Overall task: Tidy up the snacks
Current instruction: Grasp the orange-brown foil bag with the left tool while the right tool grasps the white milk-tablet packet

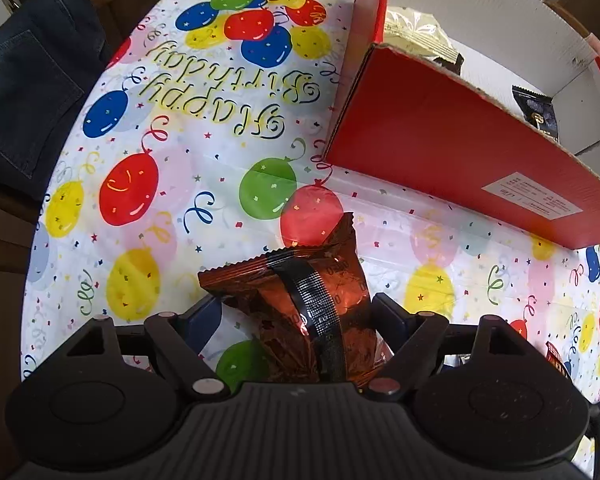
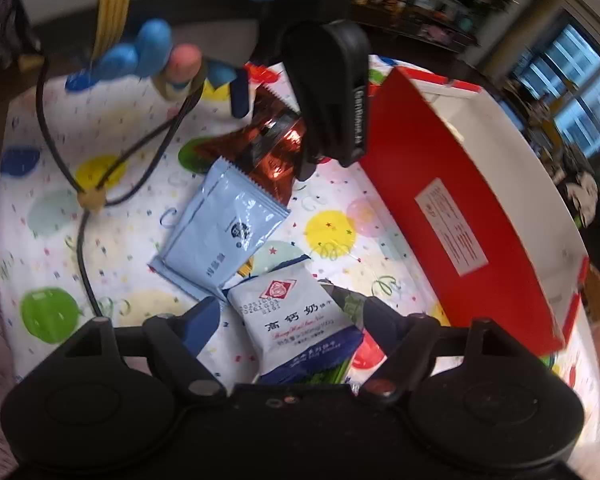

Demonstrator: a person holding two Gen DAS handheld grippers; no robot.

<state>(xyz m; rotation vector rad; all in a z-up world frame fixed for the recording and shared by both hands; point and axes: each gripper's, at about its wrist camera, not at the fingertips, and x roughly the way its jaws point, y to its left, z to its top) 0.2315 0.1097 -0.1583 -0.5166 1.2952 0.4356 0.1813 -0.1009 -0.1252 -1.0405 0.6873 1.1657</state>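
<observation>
So the desk (image 1: 228,128) has this Happy Birthday balloon cover on it, and there's a red cardboard box (image 1: 452,148) with a white inside sitting toward the far right side. A pale packet (image 1: 414,34) and a dark packet (image 1: 536,110) are already lying in the box.

The left hand-held gripper (image 1: 296,312) points steeply down over a shiny copper-brown snack packet (image 1: 312,304) on the desk, just in front of the box. Its jaws are spread wide with the packet between them. The right finger looks right up against the packet's edge, the left finger (image 1: 204,320) is clear of it with balloon print showing in the gap, so not a clamp as far as I can see. From the right wrist view you can see a blue-gloved hand (image 2: 140,52) holding that gripper.

The right hand-held gripper (image 2: 284,312) is over a white and blue snack packet (image 2: 296,320) with red and black print, nearer the front edge of the desk beside the box's red wall. The jaws sit either side of it, partly open, and I can't tell if the pads are actually pressing yet. A light blue packet (image 2: 220,232) lies just beyond, touching or overlapping it, with the copper one past that. A black cable (image 2: 80,248) runs across the left side of the desk.
</observation>
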